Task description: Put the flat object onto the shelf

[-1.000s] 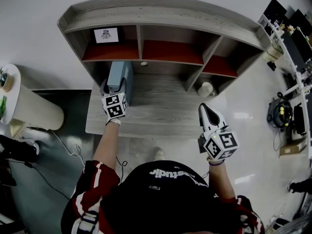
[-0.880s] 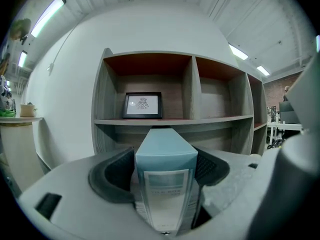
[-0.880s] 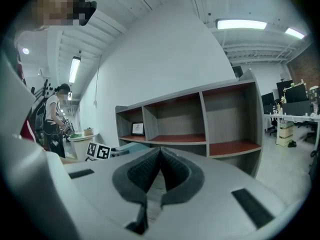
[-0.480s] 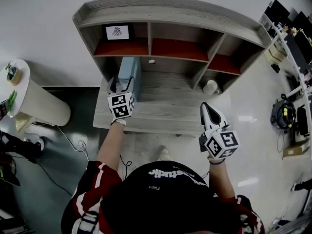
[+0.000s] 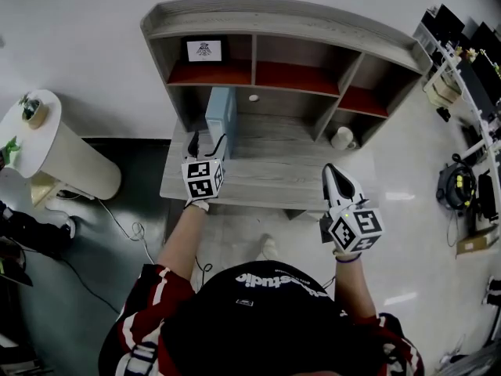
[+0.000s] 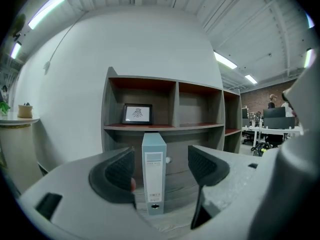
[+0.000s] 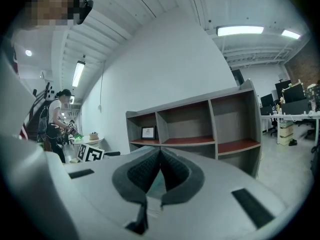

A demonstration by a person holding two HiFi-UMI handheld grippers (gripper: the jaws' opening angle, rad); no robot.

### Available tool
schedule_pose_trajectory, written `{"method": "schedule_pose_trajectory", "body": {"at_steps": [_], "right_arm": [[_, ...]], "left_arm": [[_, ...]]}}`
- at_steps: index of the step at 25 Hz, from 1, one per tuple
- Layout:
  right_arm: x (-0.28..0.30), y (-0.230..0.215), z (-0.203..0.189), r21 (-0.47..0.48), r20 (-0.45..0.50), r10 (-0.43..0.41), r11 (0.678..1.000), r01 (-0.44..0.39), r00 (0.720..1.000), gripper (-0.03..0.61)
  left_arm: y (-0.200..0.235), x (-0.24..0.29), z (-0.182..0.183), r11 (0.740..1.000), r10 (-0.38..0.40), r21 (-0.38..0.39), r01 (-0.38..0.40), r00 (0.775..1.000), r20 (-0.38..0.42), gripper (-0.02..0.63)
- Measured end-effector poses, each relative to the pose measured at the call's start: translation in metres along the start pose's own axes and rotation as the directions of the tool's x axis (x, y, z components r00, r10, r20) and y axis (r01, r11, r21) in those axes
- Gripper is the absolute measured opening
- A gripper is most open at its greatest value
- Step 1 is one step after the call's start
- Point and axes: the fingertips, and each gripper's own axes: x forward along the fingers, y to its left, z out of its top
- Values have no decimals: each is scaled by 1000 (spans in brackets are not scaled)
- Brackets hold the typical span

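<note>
A light-blue binder (image 5: pixel 221 110) stands upright on its narrow edge on the grey wooden desk (image 5: pixel 270 180), under the left compartment of the shelf unit (image 5: pixel 313 23). In the left gripper view the binder (image 6: pixel 153 169) shows its spine, centred between the jaws but farther out. My left gripper (image 5: pixel 207 144) is open just in front of it and not touching. My right gripper (image 5: pixel 329 171) is shut at the desk's front right edge; its pads (image 7: pixel 172 171) meet at the tips.
A framed picture (image 5: pixel 204 50) leans in the top left compartment with a red floor. A white cup (image 5: pixel 341 138) sits at the desk's back right. A round white side table (image 5: pixel 59 151) stands to the left, with cables on the floor.
My left gripper has drawn back from the binder and now stands apart from it; the binder stays upright on the desk. The right gripper has hardly moved.
</note>
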Motion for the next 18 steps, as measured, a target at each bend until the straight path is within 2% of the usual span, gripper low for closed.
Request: {"method": "schedule_pose_trajectory", "body": {"at_steps": [18], "right_arm": [[-63,64,-5,-37,-2,-71,997,70,998,-5]], "left_arm": [[-15,-126,12,988,-152,-14,153,987,45,325]]}}
